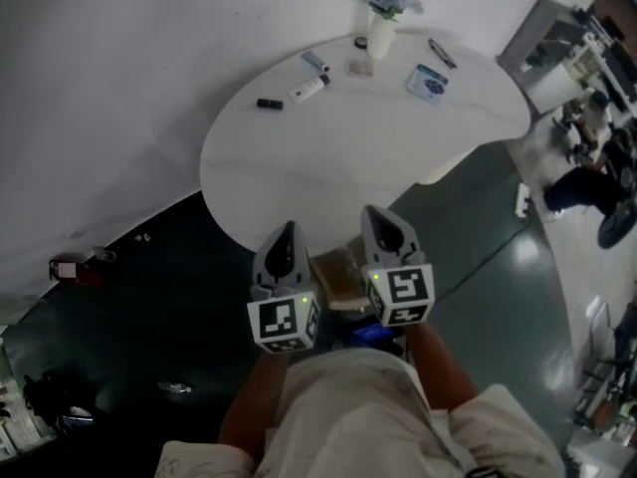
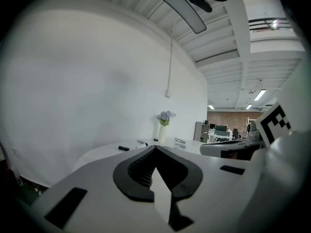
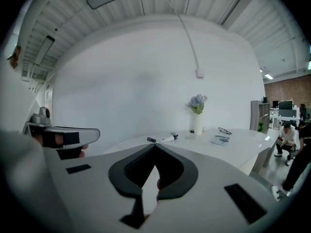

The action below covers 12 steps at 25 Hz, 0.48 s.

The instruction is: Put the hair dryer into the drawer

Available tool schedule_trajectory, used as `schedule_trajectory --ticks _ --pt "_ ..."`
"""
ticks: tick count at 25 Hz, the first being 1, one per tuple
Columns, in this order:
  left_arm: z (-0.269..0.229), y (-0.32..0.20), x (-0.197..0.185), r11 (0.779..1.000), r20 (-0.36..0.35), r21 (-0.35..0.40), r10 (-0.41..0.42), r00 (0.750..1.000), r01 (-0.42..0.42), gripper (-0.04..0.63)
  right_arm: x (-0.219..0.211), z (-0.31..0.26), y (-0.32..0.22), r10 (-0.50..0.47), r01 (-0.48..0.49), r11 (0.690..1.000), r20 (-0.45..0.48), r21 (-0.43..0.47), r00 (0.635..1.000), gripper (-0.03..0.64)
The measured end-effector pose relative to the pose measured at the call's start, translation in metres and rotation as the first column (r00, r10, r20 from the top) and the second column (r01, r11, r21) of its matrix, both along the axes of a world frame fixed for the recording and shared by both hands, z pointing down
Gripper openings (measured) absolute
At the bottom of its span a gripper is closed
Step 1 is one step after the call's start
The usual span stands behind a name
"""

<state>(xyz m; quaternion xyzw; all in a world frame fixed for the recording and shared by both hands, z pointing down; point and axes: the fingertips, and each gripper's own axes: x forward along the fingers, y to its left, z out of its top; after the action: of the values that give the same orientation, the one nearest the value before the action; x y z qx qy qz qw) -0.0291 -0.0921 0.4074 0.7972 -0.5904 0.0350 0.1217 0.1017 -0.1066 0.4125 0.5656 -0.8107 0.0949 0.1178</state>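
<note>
White table [image 1: 348, 157], vase w/ flowers [image 1: 380, 34], marker [image 1: 269, 104]

Two grippers [image 1: 290, 229] [image 1: 374, 213], one round white table [image 1: 328, 157], one vase of flowers [image 1: 380, 33], one pair of glasses [image 1: 442, 53].

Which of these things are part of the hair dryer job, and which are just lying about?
Job: left tool and right tool, both shut and empty. Nothing else of the job shows plainly.
Lying about, on the table: vase of flowers, marker, white tube, glasses, blue packet.
</note>
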Motion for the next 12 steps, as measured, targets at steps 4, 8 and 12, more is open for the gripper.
schedule_trajectory --ticks 4,8,12 --pt "-0.013 -0.009 0.008 0.999 0.008 0.043 0.018 1.000 -0.018 0.002 0.002 -0.024 0.004 0.008 -0.007 0.995 -0.014 0.096 1.000 0.005" --pt "-0.025 -0.013 0.010 0.996 0.002 0.084 0.027 1.000 -0.028 0.002 0.002 -0.048 0.009 0.012 -0.007 0.981 -0.026 0.193 1.000 0.005" --pt "-0.035 -0.015 0.011 0.995 -0.004 0.099 0.030 1.000 -0.029 0.002 -0.001 -0.067 0.010 0.006 0.004 0.965 -0.037 0.264 0.999 0.005"
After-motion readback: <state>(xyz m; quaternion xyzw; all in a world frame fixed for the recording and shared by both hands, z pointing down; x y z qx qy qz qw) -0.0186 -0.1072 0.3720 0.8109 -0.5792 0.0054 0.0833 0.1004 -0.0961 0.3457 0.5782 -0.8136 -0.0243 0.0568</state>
